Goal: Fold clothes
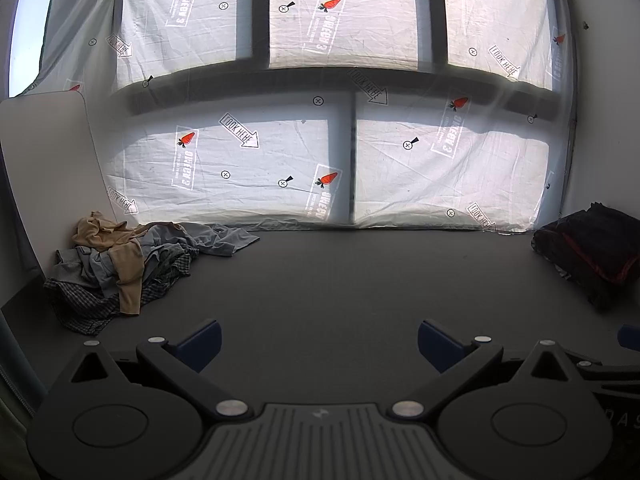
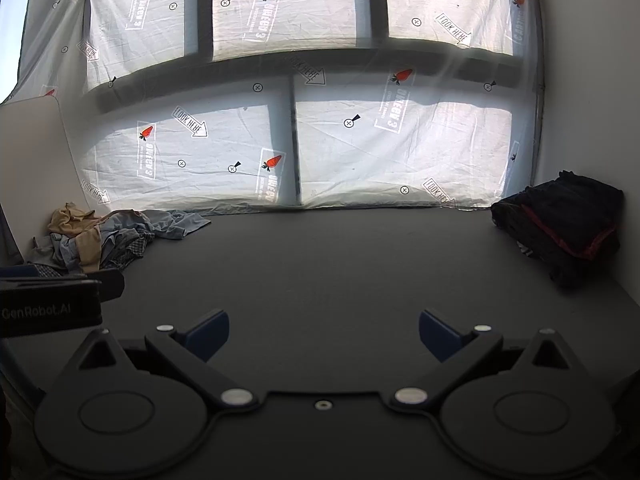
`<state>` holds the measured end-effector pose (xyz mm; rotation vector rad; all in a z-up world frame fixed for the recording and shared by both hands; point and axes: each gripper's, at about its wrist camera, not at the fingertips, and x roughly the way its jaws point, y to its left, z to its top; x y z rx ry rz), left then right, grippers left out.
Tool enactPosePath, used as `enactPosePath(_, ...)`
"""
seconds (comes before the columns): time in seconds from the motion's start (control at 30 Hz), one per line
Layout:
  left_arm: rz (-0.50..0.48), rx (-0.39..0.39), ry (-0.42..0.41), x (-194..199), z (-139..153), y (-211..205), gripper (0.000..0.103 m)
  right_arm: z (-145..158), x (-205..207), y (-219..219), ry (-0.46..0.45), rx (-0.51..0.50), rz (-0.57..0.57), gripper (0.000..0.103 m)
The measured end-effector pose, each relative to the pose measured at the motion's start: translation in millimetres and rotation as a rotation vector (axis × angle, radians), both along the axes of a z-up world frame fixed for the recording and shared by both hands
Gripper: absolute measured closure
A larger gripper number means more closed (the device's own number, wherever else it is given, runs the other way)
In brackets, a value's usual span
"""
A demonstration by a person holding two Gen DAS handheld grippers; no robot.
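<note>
A heap of unfolded clothes [image 1: 120, 264] lies at the far left of the dark table [image 1: 340, 280]: tan, grey-blue and checked pieces tangled together. The same heap of clothes [image 2: 92, 240] shows in the right wrist view. A stack of dark folded garments [image 1: 592, 252] with a red edge sits at the far right, and the stack [image 2: 564, 224] appears in the right view too. My left gripper [image 1: 318, 342] is open above the near table, holding nothing. My right gripper [image 2: 324, 334] is open as well, with nothing between its blue fingers.
A sheet printed with carrots and arrows [image 1: 320, 120] covers the window behind the table. A white panel [image 1: 44, 168] stands at the left and a white wall [image 2: 588, 80] at the right. The body of the left gripper [image 2: 52, 304] shows at the right view's left edge.
</note>
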<state>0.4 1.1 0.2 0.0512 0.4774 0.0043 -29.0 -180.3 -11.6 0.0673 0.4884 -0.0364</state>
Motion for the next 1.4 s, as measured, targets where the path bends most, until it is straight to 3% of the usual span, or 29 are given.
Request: enactPosePath(1.4,-0.009,-0.003,-0.008,1.1,1.2,4.4,0.0,-4.0,1.6,0.8,0.0,-0.001,-0.003,0.0)
